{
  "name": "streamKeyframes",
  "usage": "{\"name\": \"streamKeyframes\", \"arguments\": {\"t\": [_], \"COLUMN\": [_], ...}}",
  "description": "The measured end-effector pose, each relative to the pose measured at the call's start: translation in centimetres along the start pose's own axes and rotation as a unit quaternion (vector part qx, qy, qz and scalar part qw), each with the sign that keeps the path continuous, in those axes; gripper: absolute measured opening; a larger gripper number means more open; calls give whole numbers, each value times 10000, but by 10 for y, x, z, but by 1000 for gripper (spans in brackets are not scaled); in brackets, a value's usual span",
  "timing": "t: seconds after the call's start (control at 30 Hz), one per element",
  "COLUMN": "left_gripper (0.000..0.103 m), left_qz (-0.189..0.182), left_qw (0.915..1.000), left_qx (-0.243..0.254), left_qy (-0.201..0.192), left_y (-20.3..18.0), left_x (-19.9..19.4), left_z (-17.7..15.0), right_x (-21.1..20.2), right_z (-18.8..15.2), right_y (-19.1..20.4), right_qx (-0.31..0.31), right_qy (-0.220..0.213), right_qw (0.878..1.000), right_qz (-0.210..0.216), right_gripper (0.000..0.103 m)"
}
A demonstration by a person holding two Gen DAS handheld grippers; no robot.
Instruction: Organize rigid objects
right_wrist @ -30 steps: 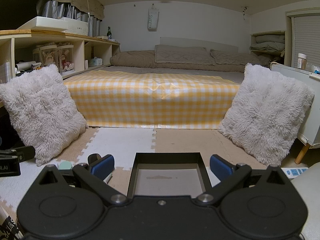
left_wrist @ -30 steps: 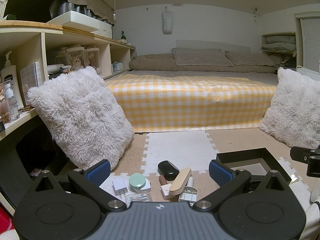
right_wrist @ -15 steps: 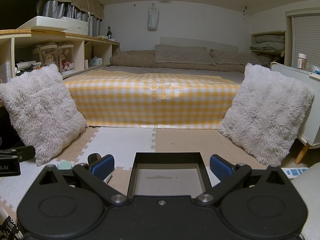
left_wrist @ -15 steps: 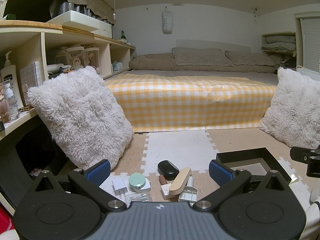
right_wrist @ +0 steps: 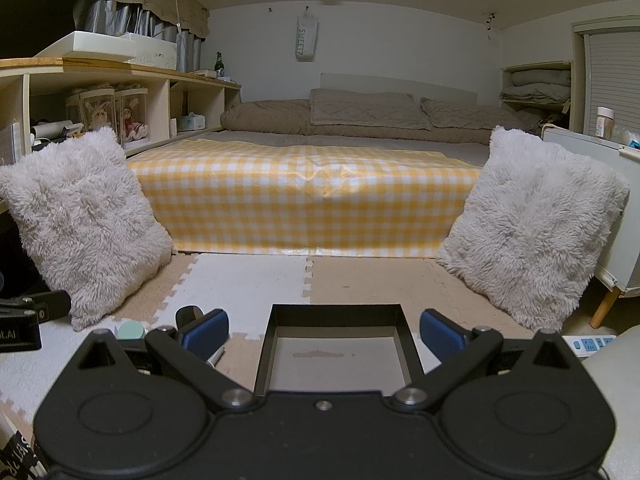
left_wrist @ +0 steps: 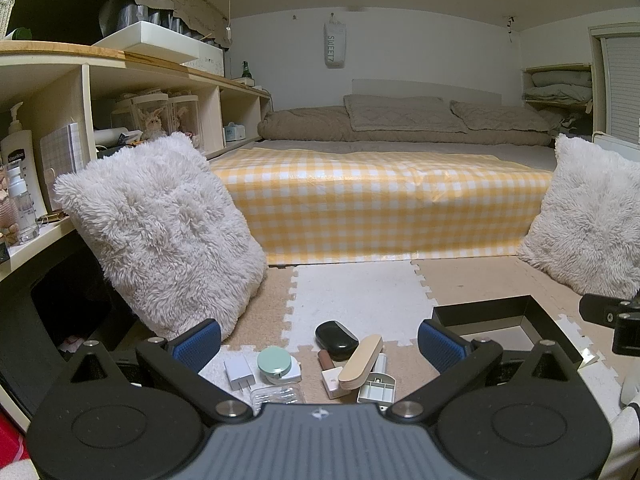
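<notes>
A heap of small objects lies on the foam floor mat between the fingers of my open left gripper [left_wrist: 318, 340]: a black oval case [left_wrist: 336, 335], a mint round tin [left_wrist: 274, 361], a white charger plug [left_wrist: 239, 375], a beige wooden stick [left_wrist: 361, 362] and a white plastic piece [left_wrist: 376, 388]. To their right stands an empty black box [left_wrist: 504, 322]. In the right wrist view the same black box [right_wrist: 336, 354] sits between the fingers of my open right gripper [right_wrist: 324, 330], which holds nothing. The mint tin [right_wrist: 132, 330] shows at the left.
Two fluffy white cushions [left_wrist: 164, 236] [right_wrist: 532, 224] lean at the left and right of the mat. A low bed with a yellow checked cover [left_wrist: 380, 200] runs across the back. Wooden shelving [left_wrist: 60, 92] lines the left wall. A power strip [right_wrist: 590, 345] lies at the right.
</notes>
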State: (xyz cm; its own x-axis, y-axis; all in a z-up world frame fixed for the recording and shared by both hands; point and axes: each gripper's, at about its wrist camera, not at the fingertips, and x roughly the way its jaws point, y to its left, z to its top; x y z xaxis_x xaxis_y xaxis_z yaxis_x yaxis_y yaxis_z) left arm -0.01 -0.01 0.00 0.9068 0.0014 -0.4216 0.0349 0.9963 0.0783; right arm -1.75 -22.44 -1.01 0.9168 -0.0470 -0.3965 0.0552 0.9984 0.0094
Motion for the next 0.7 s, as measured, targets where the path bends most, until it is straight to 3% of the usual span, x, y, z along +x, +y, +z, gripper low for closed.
{"name": "streamKeyframes", "arguments": {"t": [0.37,0.7], "left_gripper": [103,103], "left_qz": [55,52], "left_qw": [9999,9993], "left_qx": [-121,-222], "left_qy": [-108,-298], "left_y": [2,7], "left_x": [-3,4], "left_z": [5,30], "right_x": [0,11], "right_z": [5,50], "right_y": [-5,-14], "right_qx": [127,172], "right_qy": [-63,-316], "right_qw": [9998,9992], "right_qz": [149,193], "right_gripper": [103,103]}}
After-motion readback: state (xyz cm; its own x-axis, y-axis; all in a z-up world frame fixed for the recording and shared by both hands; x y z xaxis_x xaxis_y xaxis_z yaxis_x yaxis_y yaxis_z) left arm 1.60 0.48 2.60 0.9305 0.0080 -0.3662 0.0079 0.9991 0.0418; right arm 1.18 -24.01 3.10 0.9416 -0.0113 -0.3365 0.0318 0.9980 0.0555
